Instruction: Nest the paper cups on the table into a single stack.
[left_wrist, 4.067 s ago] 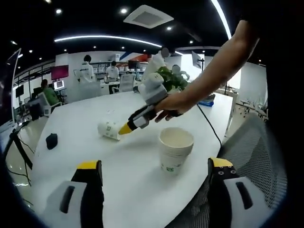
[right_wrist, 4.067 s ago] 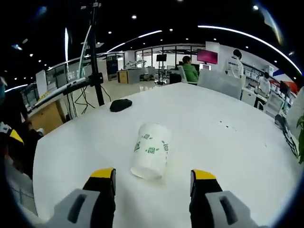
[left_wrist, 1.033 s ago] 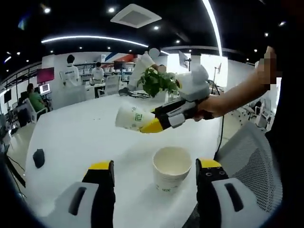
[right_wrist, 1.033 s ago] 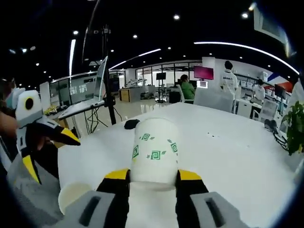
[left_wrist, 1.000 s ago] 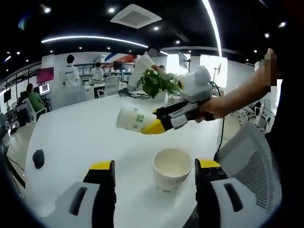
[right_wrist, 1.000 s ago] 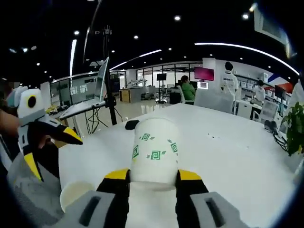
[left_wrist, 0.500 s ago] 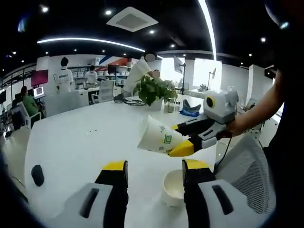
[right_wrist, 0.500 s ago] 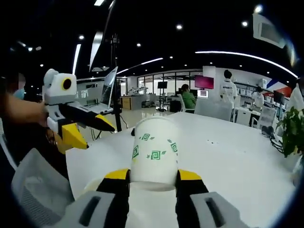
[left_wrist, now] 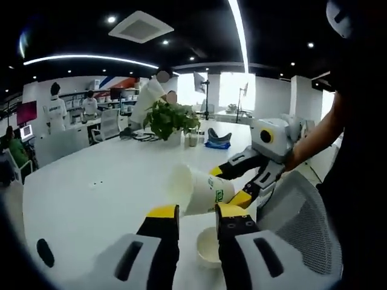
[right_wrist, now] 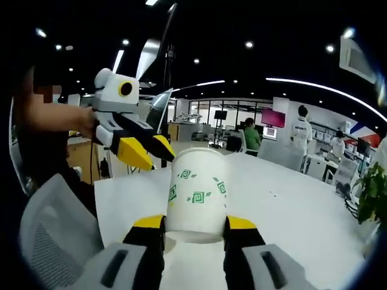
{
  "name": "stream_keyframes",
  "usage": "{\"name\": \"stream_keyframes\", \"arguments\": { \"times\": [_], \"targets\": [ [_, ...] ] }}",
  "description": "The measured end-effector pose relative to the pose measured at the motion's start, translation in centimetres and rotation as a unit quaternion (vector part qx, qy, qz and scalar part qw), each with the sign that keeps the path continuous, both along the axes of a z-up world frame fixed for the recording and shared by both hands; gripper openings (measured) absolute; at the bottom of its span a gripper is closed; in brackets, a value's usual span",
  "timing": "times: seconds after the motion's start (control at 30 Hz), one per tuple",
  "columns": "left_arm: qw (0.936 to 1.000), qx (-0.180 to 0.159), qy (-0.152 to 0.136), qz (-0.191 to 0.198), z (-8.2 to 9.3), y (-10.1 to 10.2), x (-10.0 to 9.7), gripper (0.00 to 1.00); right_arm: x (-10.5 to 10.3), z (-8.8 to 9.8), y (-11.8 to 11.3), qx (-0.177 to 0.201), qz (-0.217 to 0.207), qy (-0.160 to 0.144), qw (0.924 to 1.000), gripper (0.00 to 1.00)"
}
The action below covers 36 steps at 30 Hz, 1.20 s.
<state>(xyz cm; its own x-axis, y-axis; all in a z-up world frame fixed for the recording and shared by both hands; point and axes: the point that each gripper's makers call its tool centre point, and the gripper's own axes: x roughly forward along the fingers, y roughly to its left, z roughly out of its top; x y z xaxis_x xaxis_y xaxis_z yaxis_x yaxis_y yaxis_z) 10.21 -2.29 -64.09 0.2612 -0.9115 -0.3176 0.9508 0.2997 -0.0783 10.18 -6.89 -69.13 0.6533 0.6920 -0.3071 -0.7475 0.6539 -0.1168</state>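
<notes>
A white paper cup with green marks [right_wrist: 196, 190] is clamped between the jaws of my right gripper [right_wrist: 195, 225], base pointing away from them. From the left gripper view the same cup [left_wrist: 195, 190] hangs on its side in the air, held by the right gripper [left_wrist: 228, 184], just above a second cup [left_wrist: 205, 251] that stands upright on the white table [left_wrist: 91, 199]. My left gripper [left_wrist: 197, 212] has its jaws close together with a narrow gap and nothing between them. It also appears in the right gripper view as the left gripper [right_wrist: 148, 151], held up by a hand beyond the cup.
A grey mesh chair [left_wrist: 296, 217] stands at the table's near edge, the same chair [right_wrist: 54, 229] at the left in the right gripper view. A potted plant [left_wrist: 166, 118] and a black mouse [left_wrist: 43, 251] sit on the table. People work at far desks.
My left jaws have drawn much closer together. The right gripper with its cup has come nearer to the standing cup and lower. Both views have swung round.
</notes>
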Motion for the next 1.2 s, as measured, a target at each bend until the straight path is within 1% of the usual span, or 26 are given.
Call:
{"name": "stream_keyframes", "arguments": {
  "times": [0.07, 0.13, 0.2, 0.23, 0.27, 0.33, 0.47, 0.6, 0.67, 0.73, 0.8, 0.87, 0.9, 0.93, 1.03, 1.1, 1.2],
  "targets": [
    [0.9998, 0.008, -0.003, -0.016, -0.1, -0.2, -0.4, 0.17, -0.5, 0.1, 0.2, 0.001, 0.009, -0.003, 1.0, 0.36],
    [0.9996, 0.009, 0.0, -0.028, -0.2, -0.4, -0.8, 0.15, -1.1, 0.1, 0.4, 0.002, 0.021, -0.004, 0.9998, 0.36],
    [0.9989, 0.005, 0.008, -0.046, -0.1, -0.6, -1.4, 0.12, -1.4, 0.1, 0.6, 0.002, 0.029, -0.006, 0.9996, 0.36],
    [0.9987, 0.003, 0.009, -0.05, -0.1, -0.7, -1.5, 0.12, -1.7, 0.1, 0.7, 0.001, 0.036, -0.007, 0.9993, 0.36],
    [0.998, 0.001, 0.019, -0.061, -0.1, -0.8, -1.9, 0.11, -1.9, 0.1, 0.8, 0.001, 0.039, -0.008, 0.9992, 0.36],
    [0.997, -0.003, 0.026, -0.072, 0.1, -0.9, -2.3, 0.11, -2.2, 0.0, 0.9, 0.003, 0.047, -0.007, 0.9989, 0.36],
    [0.9953, -0.002, 0.031, -0.092, 0.2, -0.9, -2.9, 0.05, -2.9, 0.1, 1.4, 0.007, 0.064, -0.003, 0.9979, 0.36],
    [0.9933, 0.002, 0.036, -0.11, 0.3, -0.9, -3.4, 0.03, -3.2, -0.1, 1.7, 0.004, 0.071, -0.001, 0.9975, 0.36],
    [0.9921, 0.001, 0.044, -0.118, 0.4, -1.0, -3.8, 0.01, -3.3, -0.3, 1.8, -0.002, 0.074, -0.003, 0.9973, 0.36],
    [0.9911, 0.0, 0.045, -0.125, 0.7, -1.1, -4.2, 0.0, -3.4, -0.3, 1.8, -0.004, 0.076, -0.002, 0.9971, 0.36],
    [0.9904, 0.003, 0.048, -0.13, 0.6, -1.1, -4.6, 0.0, -3.5, -0.4, 1.9, -0.005, 0.076, 0.0, 0.9971, 0.36],
    [0.9902, 0.01, 0.051, -0.13, 0.5, -1.2, -4.7, 0.0, -3.2, -0.7, 1.4, -0.017, 0.059, 0.004, 0.9981, 0.35],
    [0.9909, 0.017, 0.043, -0.127, 0.4, -1.1, -4.6, 0.0, -3.2, -0.7, 1.4, -0.014, 0.056, 0.008, 0.9983, 0.36],
    [0.9914, 0.025, 0.037, -0.123, 0.2, -1.0, -4.4, 0.0, -3.3, -0.7, 1.3, -0.006, 0.053, 0.013, 0.9985, 0.38],
    [0.9926, 0.029, 0.042, -0.11, 0.1, -0.8, -4.1, 0.0, -3.3, -1.1, 0.8, -0.006, 0.041, 0.025, 0.9988, 0.44],
    [0.9933, 0.035, 0.035, -0.104, 0.1, -0.5, -3.9, 0.0, -3.4, -1.2, 0.4, -0.006, 0.037, 0.026, 0.999, 0.46],
    [0.9933, 0.048, 0.029, -0.101, 0.0, -0.1, -3.8, 0.0, -3.4, -1.4, -0.1, 0.003, 0.026, 0.036, 0.999, 0.51]
  ]
}}
